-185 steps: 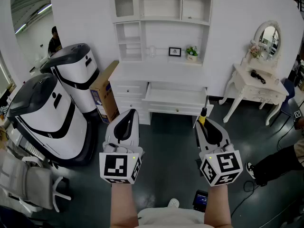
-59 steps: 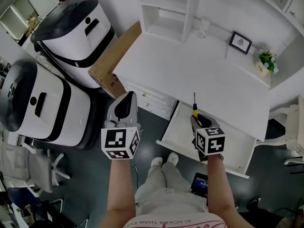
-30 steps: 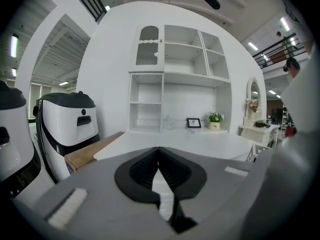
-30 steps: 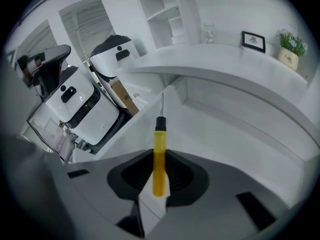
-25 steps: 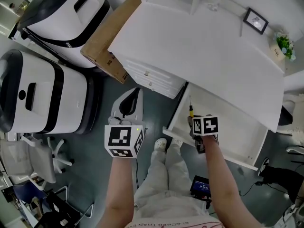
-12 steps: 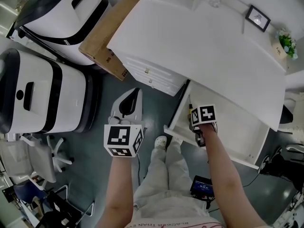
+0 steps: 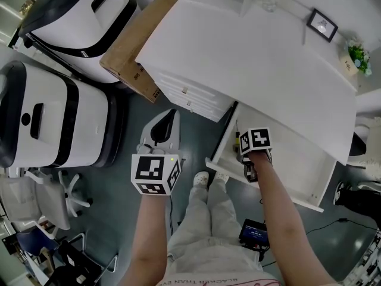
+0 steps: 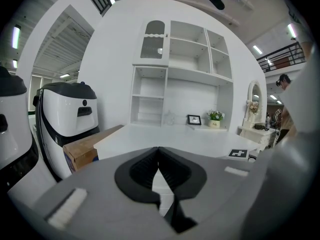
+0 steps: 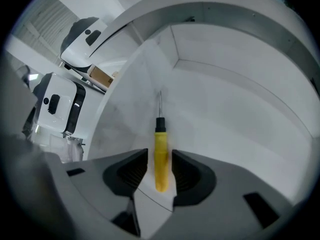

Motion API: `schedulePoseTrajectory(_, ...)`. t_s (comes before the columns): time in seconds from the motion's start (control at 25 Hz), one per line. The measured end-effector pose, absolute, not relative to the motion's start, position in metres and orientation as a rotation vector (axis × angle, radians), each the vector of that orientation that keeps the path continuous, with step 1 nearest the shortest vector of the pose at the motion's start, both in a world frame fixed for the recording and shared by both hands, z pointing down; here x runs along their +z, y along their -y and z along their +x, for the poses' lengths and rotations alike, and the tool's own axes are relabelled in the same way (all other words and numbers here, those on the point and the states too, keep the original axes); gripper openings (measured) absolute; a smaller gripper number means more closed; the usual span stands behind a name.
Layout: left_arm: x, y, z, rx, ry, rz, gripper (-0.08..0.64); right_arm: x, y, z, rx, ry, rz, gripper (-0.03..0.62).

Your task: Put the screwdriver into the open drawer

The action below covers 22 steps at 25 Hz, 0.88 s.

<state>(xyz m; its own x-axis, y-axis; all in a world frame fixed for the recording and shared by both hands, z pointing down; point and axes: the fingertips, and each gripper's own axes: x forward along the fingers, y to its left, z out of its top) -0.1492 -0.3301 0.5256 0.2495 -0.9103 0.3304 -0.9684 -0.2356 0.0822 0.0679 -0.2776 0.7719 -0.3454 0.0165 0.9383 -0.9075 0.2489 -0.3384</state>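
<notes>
right gripper (image 9: pixel 160 154) fingers (image 9: pixel 131 172) opening off screwdriver (image 9: pixel 160 134) in drawer (image 9: pixel 225 96); left gripper (image 8: pixel 159 151) fingers (image 8: pixel 144 170) together.

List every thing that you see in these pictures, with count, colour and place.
desk: one, white, centre
drawer: one, white, open under desk
screwdriver: one, yellow handle, inside drawer
cardboard box: one, brown, left of desk
machines: two, white and black, far left
picture frame: one, black, desk's back
potted plant: one, green, right of frame
left claw: one, grey, shut, empty, over floor
right claw: one, grey, jaws opening around screwdriver
</notes>
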Motion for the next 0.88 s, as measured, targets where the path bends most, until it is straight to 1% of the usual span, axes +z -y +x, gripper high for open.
schedulePoseTrajectory(0.08,0.523,0.331,-0.149,0.303,1.746,2.259,0.011,0.768,0.278,0.066,1.248,1.602,0.847,0.175)
schedulePoseTrajectory(0.2,0.517,0.332,-0.148,0.293,1.746,2.268,0.011,0.76,0.28,0.066,1.232,1.621,0.857,0.212)
schedulePoseTrajectory(0.44,0.503,0.335,-0.149,0.256,1.756,2.273,0.011,0.736,0.285,0.066,1.192,1.667,0.886,0.218)
schedulePoseTrajectory(0.88,0.451,0.338,-0.145,0.19,1.766,2.38,0.011,0.681,0.294,0.067,1.153,1.729,0.948,0.219)
